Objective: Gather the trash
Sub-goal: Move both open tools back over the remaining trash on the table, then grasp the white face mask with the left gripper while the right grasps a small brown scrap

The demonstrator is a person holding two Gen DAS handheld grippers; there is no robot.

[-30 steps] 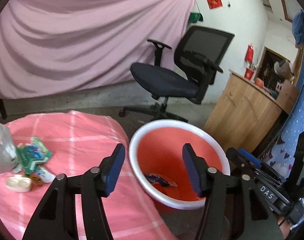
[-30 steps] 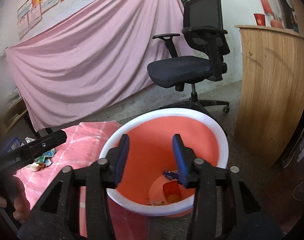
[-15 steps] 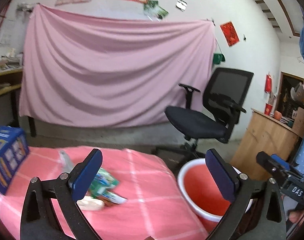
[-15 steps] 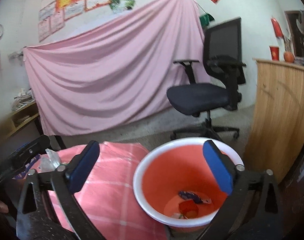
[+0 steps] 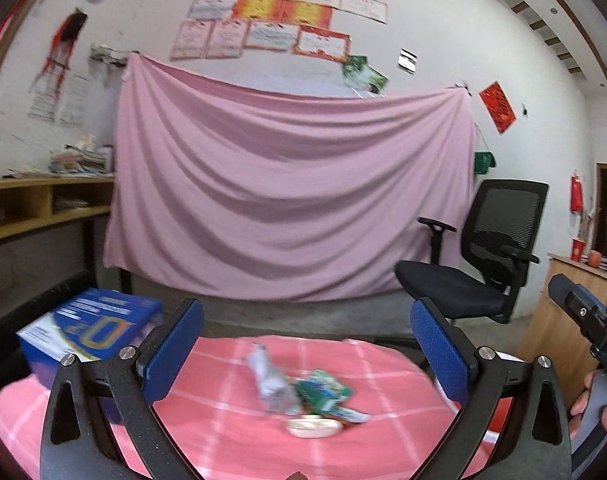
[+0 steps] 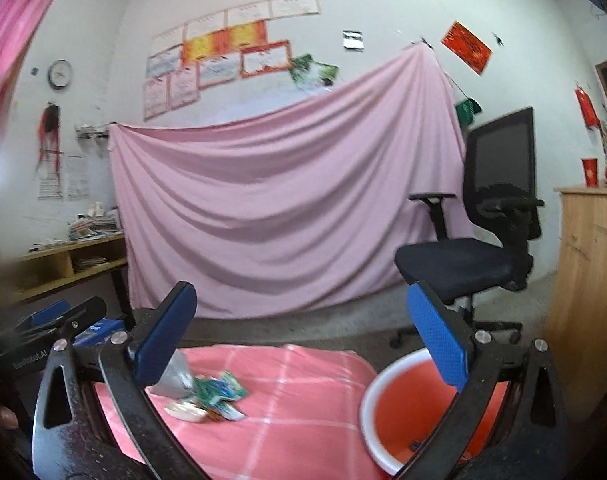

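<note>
Both the left gripper (image 5: pixel 306 350) and right gripper (image 6: pixel 303 336) are hovering spread wide and empty, the trash pile (image 5: pixel 307 404) lying ahead between the left fingers.

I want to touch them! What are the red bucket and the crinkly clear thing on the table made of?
The bucket looks like smooth plastic: glossy orange-red inside, with a rounded white rim. The clear wrapper seems to be thin plastic film: see-through, crumpled and shiny, though blur makes that uncertain. It lies on a tablecloth that looks like soft woven fabric, pink with white checks.
</note>
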